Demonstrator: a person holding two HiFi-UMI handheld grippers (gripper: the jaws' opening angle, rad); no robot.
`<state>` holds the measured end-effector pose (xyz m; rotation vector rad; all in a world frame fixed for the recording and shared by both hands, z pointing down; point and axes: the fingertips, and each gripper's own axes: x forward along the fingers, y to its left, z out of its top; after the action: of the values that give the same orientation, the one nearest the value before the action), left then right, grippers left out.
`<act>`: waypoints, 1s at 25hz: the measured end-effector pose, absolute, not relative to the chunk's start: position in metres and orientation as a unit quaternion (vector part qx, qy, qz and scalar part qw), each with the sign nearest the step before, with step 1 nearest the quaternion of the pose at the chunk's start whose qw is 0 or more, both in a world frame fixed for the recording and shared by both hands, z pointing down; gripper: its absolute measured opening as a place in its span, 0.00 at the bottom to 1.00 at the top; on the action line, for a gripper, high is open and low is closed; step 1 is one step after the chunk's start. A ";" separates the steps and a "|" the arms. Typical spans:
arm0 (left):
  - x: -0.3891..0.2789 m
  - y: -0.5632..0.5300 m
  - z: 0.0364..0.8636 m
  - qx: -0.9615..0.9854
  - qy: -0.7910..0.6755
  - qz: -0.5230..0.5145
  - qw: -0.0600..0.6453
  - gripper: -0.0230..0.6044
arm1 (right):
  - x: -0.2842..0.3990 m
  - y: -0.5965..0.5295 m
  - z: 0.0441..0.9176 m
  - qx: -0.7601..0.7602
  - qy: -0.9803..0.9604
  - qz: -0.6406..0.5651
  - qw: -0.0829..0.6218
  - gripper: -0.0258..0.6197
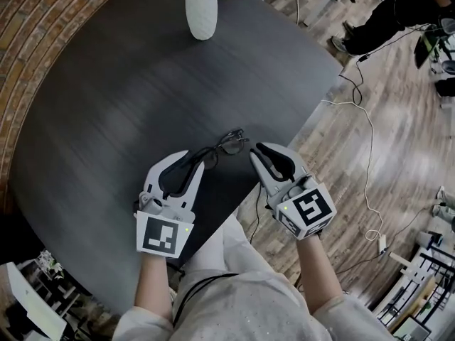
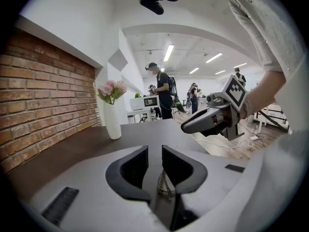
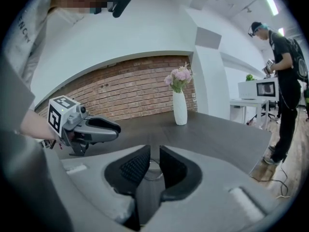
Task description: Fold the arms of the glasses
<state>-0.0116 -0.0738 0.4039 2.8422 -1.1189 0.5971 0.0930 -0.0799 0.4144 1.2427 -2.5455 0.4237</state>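
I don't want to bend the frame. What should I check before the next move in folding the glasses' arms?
1. Left gripper holds the glasses: ok, a metal part sits clamped between its pads.
2. Right gripper has a grip: not ok, its jaws stand slightly apart with the rim loose between them.
3. Arms folded: not ok, one arm runs out from the frame to the left gripper.
4. Vase out of the way: ok, it stands at the far edge.
5. Glasses over the table: ok.
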 end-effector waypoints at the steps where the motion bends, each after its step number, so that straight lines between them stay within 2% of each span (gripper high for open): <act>1: -0.015 -0.071 0.402 0.912 -0.365 0.187 0.019 0.17 | 0.092 -0.078 0.411 0.429 -0.881 0.143 0.137 0.13; 7: -0.034 -0.059 0.380 0.905 -0.396 0.151 0.032 0.14 | 0.086 -0.068 0.391 0.427 -0.886 0.125 0.131 0.13; 14: -0.057 -0.051 0.359 0.892 -0.432 0.128 0.034 0.04 | 0.078 -0.060 0.367 0.430 -0.889 0.095 0.124 0.05; 25: -0.085 -0.053 0.324 0.877 -0.473 0.076 0.040 0.03 | 0.075 -0.055 0.330 0.439 -0.889 0.062 0.113 0.04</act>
<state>-0.0852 -0.0528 0.3237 2.6872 -1.4477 0.2330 0.0747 -0.0545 0.3301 1.2873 -2.6082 0.1810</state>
